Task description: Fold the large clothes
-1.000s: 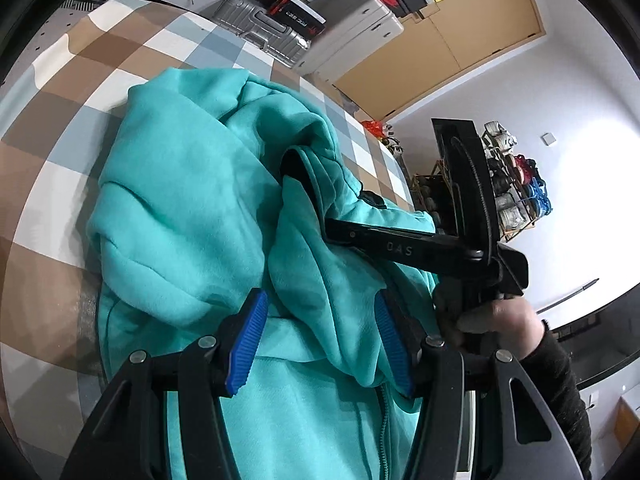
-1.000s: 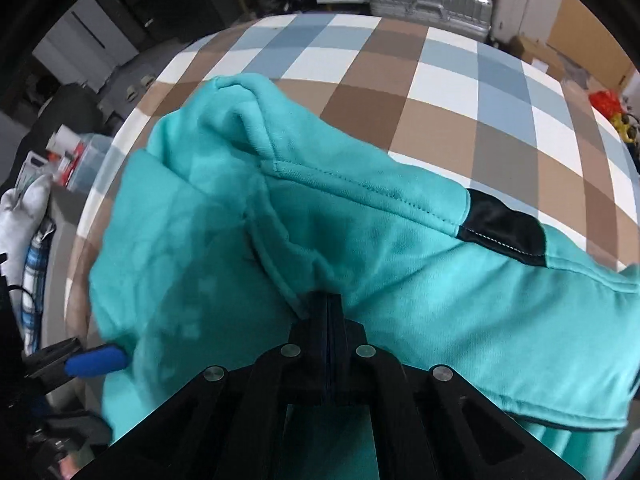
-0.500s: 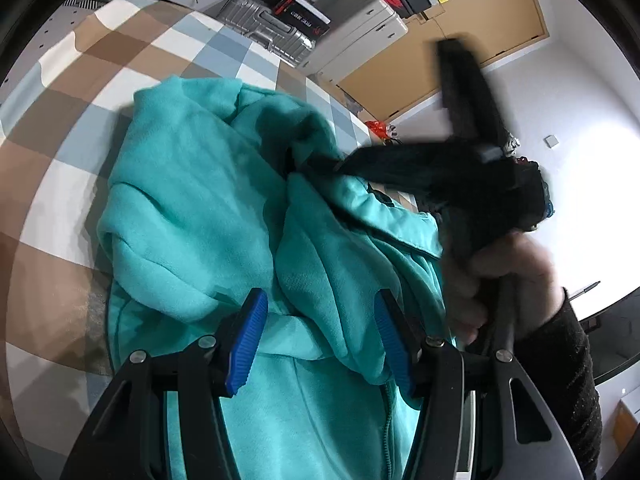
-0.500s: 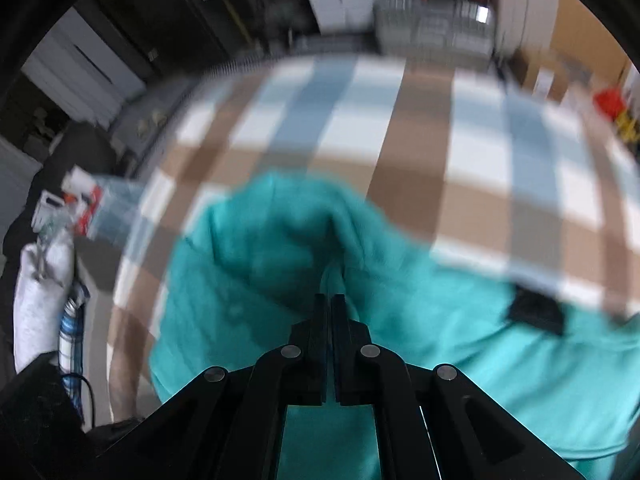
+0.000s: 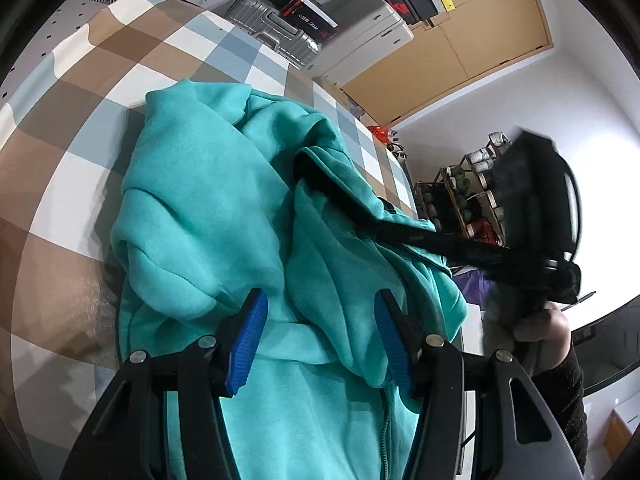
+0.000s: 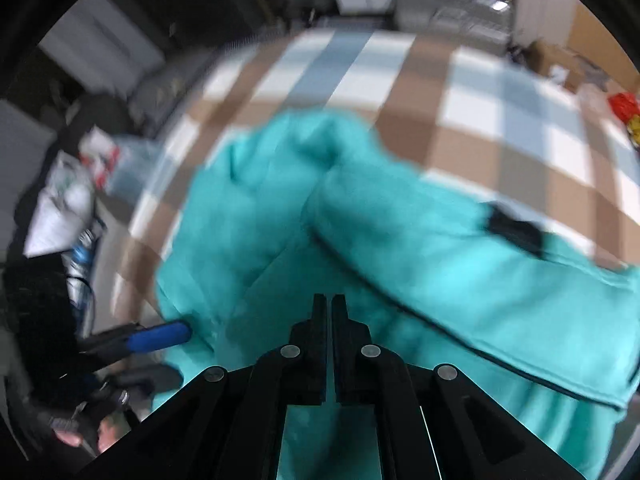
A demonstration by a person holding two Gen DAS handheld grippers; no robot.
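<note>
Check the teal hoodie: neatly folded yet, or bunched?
Bunched. The teal hoodie lies in rumpled, uneven heaps on the checked cloth, with no flat folded edges visible.

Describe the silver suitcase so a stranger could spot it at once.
Start at the checked brown, white and blue-grey tablecloth under the teal hoodie. Look past its far edge, left of the tan wooden doors: the silver suitcase lies there flat. Its ribbed metallic shell sets it apart from the smooth white cabinets alongside.
</note>
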